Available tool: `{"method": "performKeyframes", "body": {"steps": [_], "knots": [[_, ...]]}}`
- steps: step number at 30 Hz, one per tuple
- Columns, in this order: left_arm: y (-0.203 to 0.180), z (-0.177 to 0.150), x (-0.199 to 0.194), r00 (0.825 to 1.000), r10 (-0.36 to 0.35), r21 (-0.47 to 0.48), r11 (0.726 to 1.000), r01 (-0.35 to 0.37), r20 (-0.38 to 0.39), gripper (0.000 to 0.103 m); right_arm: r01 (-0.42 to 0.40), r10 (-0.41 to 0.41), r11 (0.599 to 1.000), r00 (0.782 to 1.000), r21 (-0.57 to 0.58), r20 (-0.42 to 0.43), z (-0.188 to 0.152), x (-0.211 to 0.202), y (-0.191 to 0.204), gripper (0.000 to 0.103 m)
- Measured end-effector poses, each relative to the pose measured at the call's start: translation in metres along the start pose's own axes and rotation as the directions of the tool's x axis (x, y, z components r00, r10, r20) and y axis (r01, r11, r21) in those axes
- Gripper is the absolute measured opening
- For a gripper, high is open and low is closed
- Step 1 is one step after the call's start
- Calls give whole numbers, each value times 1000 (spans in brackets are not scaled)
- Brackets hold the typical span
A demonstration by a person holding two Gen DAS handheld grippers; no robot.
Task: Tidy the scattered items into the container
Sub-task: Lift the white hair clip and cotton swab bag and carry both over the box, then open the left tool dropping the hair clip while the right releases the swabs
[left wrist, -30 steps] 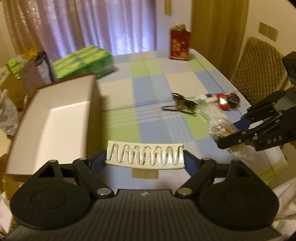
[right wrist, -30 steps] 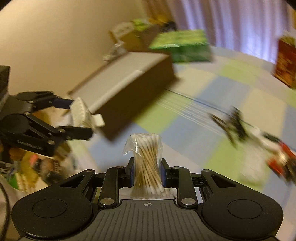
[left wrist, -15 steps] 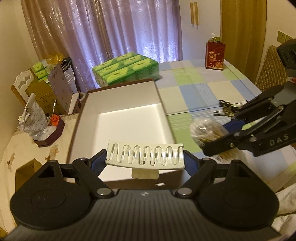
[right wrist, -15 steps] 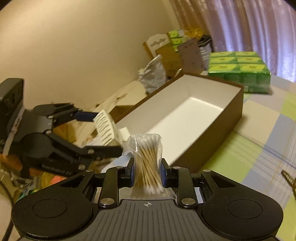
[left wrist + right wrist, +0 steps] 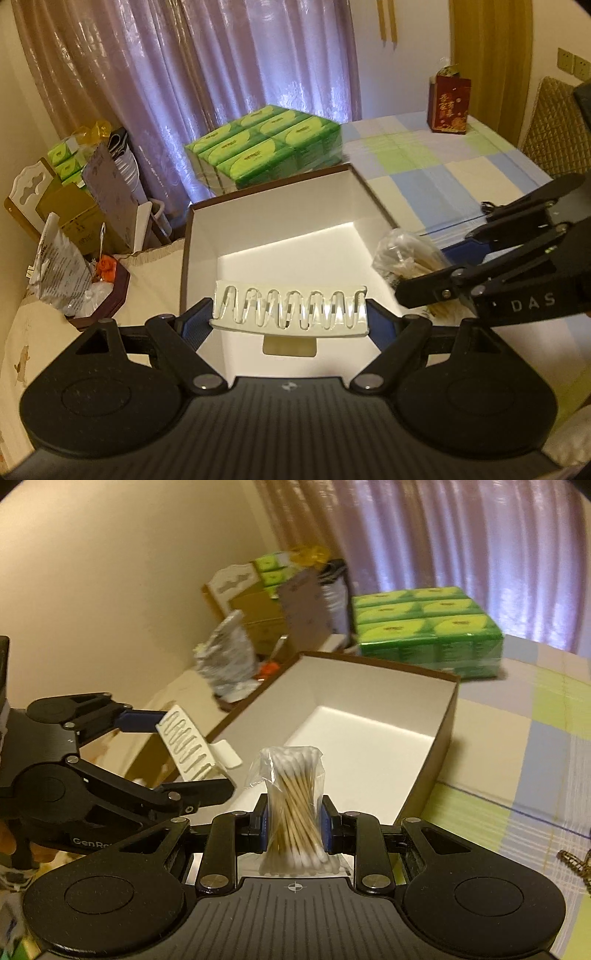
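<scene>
Jaws of the left gripper (image 5: 289, 314) are spread wide and pinch a white hair claw clip (image 5: 289, 313) by its two ends, the toothed side facing the camera; the clip hangs above the near end of the open box (image 5: 258, 225). That box, brown outside and white inside, sits on the table (image 5: 480, 173) with its inside bare. Left of it, off the table edge, a crumpled foil bag (image 5: 61, 273) and a cardboard carton (image 5: 79, 218) stand against the wall. Behind the box lies a shrink-wrapped pack of green tissue boxes (image 5: 269, 144), with purple curtains (image 5: 221, 62) beyond. Further right, the table's cloth is a check of green, blue and cream, and a red gift bag (image 5: 448, 105) stands at its far end. At the right, the right gripper (image 5: 293, 829) has its jaws drawn close on a clear bag of cotton swabs (image 5: 293, 812), squeezing it at the waist so the wooden sticks stand upright. This bag hovers over the box's near right edge, just beside the clip. Some dark, chain-like object (image 5: 576, 864) lies on the cloth at the far right, too cropped to identify.
</scene>
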State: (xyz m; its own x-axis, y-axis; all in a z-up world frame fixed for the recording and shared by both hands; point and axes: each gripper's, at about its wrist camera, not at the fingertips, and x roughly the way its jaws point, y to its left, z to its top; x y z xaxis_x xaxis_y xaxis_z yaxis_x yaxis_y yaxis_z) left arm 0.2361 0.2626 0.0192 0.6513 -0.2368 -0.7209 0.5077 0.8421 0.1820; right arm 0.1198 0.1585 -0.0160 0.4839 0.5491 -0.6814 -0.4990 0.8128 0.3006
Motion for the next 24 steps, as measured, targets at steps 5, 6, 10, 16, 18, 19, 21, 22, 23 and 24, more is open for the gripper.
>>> {"method": "performKeyframes", "body": {"steps": [5,6,10,16,18,19,21,22,23,24], "knots": [[14,17,35,1000,-6,23,1000,7,-20,83,87,-87,996,996,21,-1,18,27,-8,29],[17,19,43,1000,-13,27,1000,13,-22,83,100,-100,995,995,28,-4,22,33,-11,29],[29,31,75,998,-56,53,997,57,-31,83,142,-142,990,990,24,-17,33,52,-21,29],[37,46,118,995,-89,143,985,94,-40,83,176,-177,984,983,-24,-55,45,82,-33,29],[37,50,132,994,-98,182,978,105,-46,83,174,-176,983,983,-53,-55,49,92,-37,29],[38,51,138,993,-105,201,973,113,-49,83,180,-184,981,981,-70,-57,51,98,-38,29],[39,54,151,991,-118,231,965,128,-56,83,186,-192,976,980,-112,-46,55,107,-40,29],[39,55,157,991,-121,245,961,131,-58,83,184,-191,974,981,-133,-42,56,110,-41,29],[40,55,161,991,-123,259,956,134,-59,83,185,-194,971,980,-151,-46,57,115,-43,29],[40,56,166,990,-129,277,950,141,-61,83,184,-194,969,980,-162,-51,58,119,-44,29]]}}
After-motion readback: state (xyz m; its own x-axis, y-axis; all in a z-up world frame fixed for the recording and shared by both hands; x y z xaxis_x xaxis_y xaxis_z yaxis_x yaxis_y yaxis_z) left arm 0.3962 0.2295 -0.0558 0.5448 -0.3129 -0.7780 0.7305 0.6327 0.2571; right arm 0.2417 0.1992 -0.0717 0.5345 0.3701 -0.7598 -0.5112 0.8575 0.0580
